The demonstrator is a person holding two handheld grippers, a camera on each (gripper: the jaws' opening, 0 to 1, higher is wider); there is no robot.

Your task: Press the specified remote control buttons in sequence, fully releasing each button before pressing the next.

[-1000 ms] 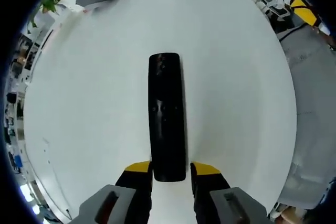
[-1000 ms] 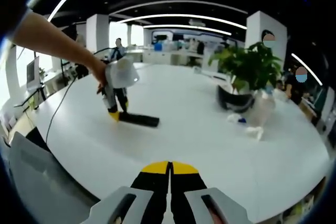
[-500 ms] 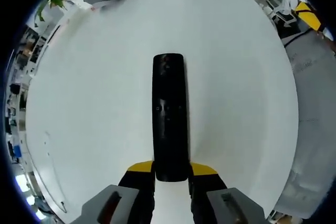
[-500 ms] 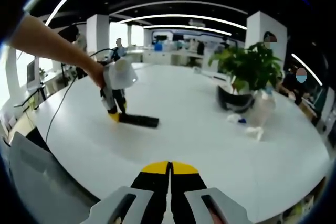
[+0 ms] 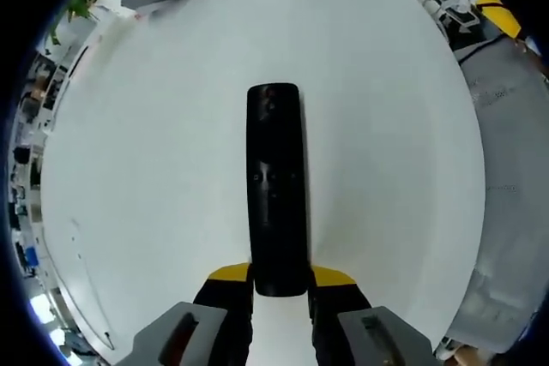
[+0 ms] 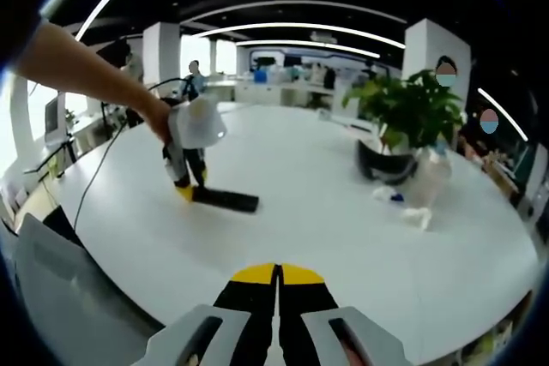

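Note:
A long black remote control [image 5: 275, 186] lies flat on the white table [image 5: 146, 169], pointing away from me. My left gripper [image 5: 280, 277] has its yellow-tipped jaws pressed against both sides of the remote's near end. In the right gripper view, that left gripper [image 6: 182, 184] stands tilted over one end of the remote control [image 6: 225, 200], held by a person's outstretched arm [image 6: 86, 66]. My right gripper [image 6: 277, 273] hovers above the near side of the table, shut, its yellow tips together with nothing between them.
A leafy plant in a dark pot [image 6: 400, 130] stands at the far right of the table [image 6: 326, 212], with a clear bag [image 6: 426, 184] and small bits beside it. A grey chair back [image 6: 60, 297] is at lower left. A cable [image 6: 103, 165] trails off the table's left edge.
The left gripper view has shifted slightly with the hand. The remote stays on the table between the left jaws. My right gripper has not moved.

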